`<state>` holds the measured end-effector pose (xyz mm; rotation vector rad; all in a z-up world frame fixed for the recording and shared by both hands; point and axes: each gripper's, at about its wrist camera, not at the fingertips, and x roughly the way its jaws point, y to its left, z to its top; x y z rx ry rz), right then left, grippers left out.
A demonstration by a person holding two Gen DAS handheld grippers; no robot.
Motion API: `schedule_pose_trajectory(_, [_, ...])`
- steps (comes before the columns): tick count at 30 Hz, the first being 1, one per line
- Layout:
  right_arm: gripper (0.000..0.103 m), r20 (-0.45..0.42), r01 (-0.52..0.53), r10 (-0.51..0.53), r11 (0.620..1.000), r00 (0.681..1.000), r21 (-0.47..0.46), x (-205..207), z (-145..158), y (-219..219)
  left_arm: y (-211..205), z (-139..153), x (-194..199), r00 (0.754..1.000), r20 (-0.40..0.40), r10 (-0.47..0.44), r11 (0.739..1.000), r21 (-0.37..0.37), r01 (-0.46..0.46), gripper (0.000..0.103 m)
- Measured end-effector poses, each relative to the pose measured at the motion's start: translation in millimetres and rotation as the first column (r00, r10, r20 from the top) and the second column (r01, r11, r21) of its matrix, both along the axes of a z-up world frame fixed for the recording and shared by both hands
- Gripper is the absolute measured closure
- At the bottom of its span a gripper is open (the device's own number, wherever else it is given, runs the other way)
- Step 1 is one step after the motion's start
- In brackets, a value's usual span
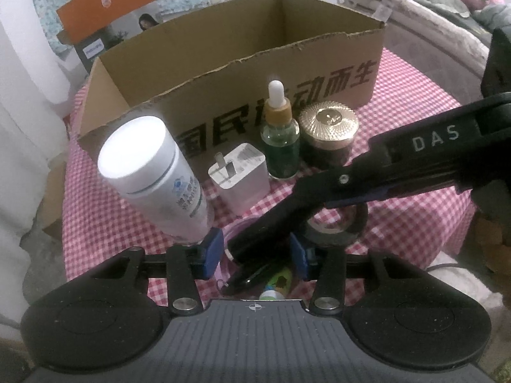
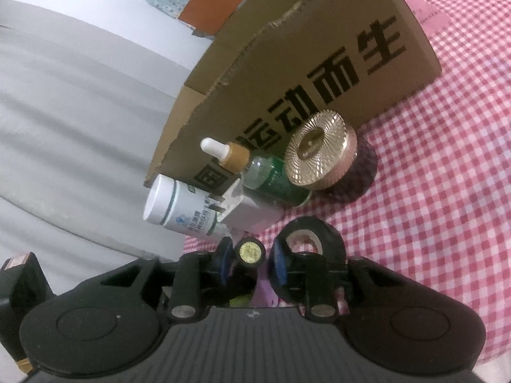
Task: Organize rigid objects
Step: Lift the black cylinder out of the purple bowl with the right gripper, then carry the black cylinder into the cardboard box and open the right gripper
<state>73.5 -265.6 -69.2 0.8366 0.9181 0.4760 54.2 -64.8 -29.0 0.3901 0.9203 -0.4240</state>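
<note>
Left gripper (image 1: 255, 257): blue pads set moderately apart, nothing pinched between them; the left pad (image 1: 213, 249) sits at the foot of the white bottle, contact uncertain.
Right gripper (image 2: 249, 260): seen from the left wrist as a black arm marked "DAS" reaching in from the right, tip low between the left gripper's pads. In its own view the blue pads (image 2: 278, 263) stand a little apart with a small black cylinder with a yellow end face (image 2: 249, 251) between them; whether they press on it cannot be told.
White bottle (image 1: 153, 172): upright on the checked cloth, leftmost of the row.
White charger plug (image 1: 239, 175): prongs up, just beside the bottle.
Green dropper bottle (image 1: 280, 134): upright, white bulb, tan collar, between charger and jar.
Gold-lidded jar (image 1: 329, 131): dark body, right end of the row, close to the box wall.
Black tape roll (image 2: 311, 239): just beyond the right pad; in the left view half hidden under the black arm.
Cardboard box (image 1: 335, 76): open top, black Chinese lettering, behind the row.
Pink-and-white checked tablecloth (image 1: 415, 223): under everything.
Orange carton (image 1: 105, 3): behind the box, off the table.
</note>
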Motion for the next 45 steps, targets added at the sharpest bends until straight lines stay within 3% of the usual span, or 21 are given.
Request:
schedule_pose_trajectory(11, [0.064, 0.008, -0.011, 0.011, 1.000, 1.000, -0.002, 13, -6, 13, -4, -3, 6, 0.999, -0.009, -0.032, 0.999, -0.008, 0.032, 0.066])
schedule_pose_trajectory(16, [0.074, 0.021, -0.009, 0.009, 1.000, 1.000, 0.002, 17, -5, 18, -6, -2, 8, 0.999, -0.004, -0.046, 0.999, -0.004, 0.046, 0.069])
schedule_pose_trajectory(21, [0.076, 0.041, -0.015, 0.015, 1.000, 0.999, -0.006, 20, -2, 23, -7, -2, 9, 0.999, 0.001, -0.053, 0.999, 0.002, 0.053, 0.072])
schedule_pose_trajectory(26, [0.079, 0.098, -0.034, 0.039, 0.998, 0.994, -0.058, 16, 17, 31, -4, 6, 2, 0.998, 0.027, -0.054, 0.998, -0.016, 0.054, 0.076])
schedule_pose_trajectory(30, [0.079, 0.170, -0.047, 0.073, 0.987, 0.983, -0.153, 6, 40, 43, -2, 20, -10, 0.995, 0.082, -0.049, 0.998, -0.026, 0.051, 0.077])
schedule_pose_trajectory(37, [0.079, 0.308, -0.065, 0.147, 0.964, 0.940, -0.259, -10, 94, 56, 7, 64, -33, 0.975, 0.221, -0.026, 0.997, -0.065, 0.042, 0.078])
schedule_pose_trajectory(41, [0.079, 0.410, -0.093, 0.212, 0.952, 0.887, -0.291, -9, 138, 61, 11, 101, -28, 0.952, 0.307, 0.009, 0.995, -0.093, 0.021, 0.078])
schedule_pose_trajectory(45, [0.079, 0.482, -0.117, 0.268, 0.940, 0.834, -0.320, 15, 175, 70, 13, 127, 0, 0.941, 0.333, 0.061, 0.992, -0.129, -0.018, 0.078])
